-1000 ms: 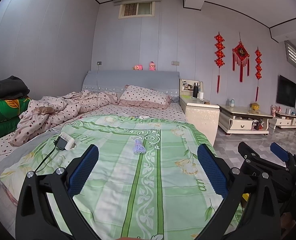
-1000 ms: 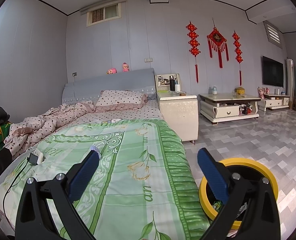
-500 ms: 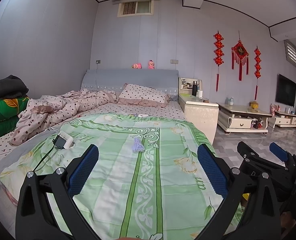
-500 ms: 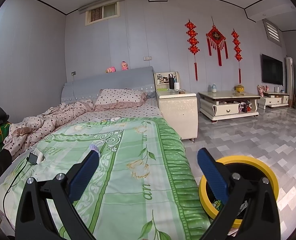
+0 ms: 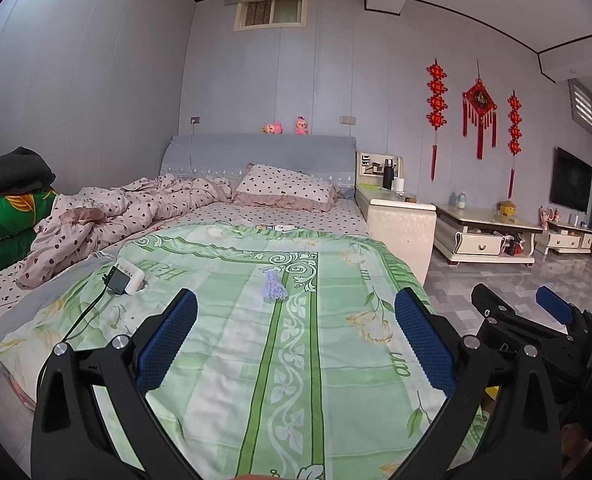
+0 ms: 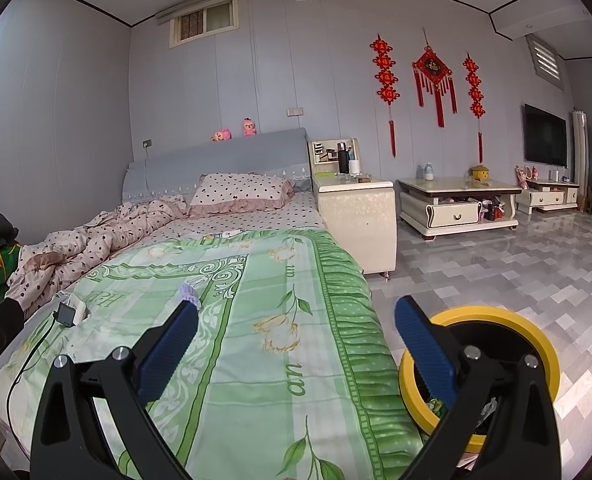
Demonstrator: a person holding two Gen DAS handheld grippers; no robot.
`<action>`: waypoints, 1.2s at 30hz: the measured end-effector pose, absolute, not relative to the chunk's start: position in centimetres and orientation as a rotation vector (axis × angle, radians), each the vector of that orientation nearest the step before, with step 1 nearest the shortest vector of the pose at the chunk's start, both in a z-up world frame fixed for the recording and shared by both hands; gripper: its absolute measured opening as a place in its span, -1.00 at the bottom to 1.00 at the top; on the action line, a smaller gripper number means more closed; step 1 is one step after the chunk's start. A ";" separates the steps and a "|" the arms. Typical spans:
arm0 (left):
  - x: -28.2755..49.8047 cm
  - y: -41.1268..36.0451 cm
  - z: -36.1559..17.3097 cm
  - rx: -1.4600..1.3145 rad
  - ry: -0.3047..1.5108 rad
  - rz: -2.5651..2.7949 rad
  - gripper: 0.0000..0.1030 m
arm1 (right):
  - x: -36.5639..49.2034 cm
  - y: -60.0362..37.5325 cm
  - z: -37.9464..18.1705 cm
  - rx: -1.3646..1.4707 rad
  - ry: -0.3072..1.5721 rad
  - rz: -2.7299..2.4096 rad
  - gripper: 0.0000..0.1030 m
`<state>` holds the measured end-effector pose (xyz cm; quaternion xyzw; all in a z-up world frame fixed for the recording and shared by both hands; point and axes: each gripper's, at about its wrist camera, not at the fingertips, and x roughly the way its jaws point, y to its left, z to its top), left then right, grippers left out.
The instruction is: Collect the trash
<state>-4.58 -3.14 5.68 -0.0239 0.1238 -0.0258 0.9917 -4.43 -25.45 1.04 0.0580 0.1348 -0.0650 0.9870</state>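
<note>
While level above the green quilt (image 5: 255,360), both hand-held grippers (image 5: 293,336) (image 6: 293,338) spread wide, empty.

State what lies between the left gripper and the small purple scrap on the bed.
Only bare green quilt separates the left gripper from the purple scrap, seen in the left wrist view.

Left tongs (image 5: 296,312) spread wide, nothing between them, above a green floral quilt (image 5: 255,340) on the bed (image 5: 336,216). Small pale purple scrap (image 5: 273,287) lies on the quilt ahead, near the centre. White power strip with black adapter (image 5: 125,279) to its left, cord trailing. Right tongs (image 5: 516,304) at right edge, over grey floor.
</note>
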 end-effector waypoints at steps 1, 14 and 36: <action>-4.7 -3.2 5.6 -0.048 0.249 -0.053 0.84 | -4.3 -25.6 1.1 0.116 0.270 -0.131 0.85; -4.5 -3.3 5.5 -0.049 0.252 -0.055 0.84 | -4.4 -25.7 1.2 0.120 0.274 -0.130 0.85; -4.7 -3.7 5.2 -0.053 0.256 -0.062 0.84 | -4.4 -25.9 1.2 0.124 0.278 -0.131 0.85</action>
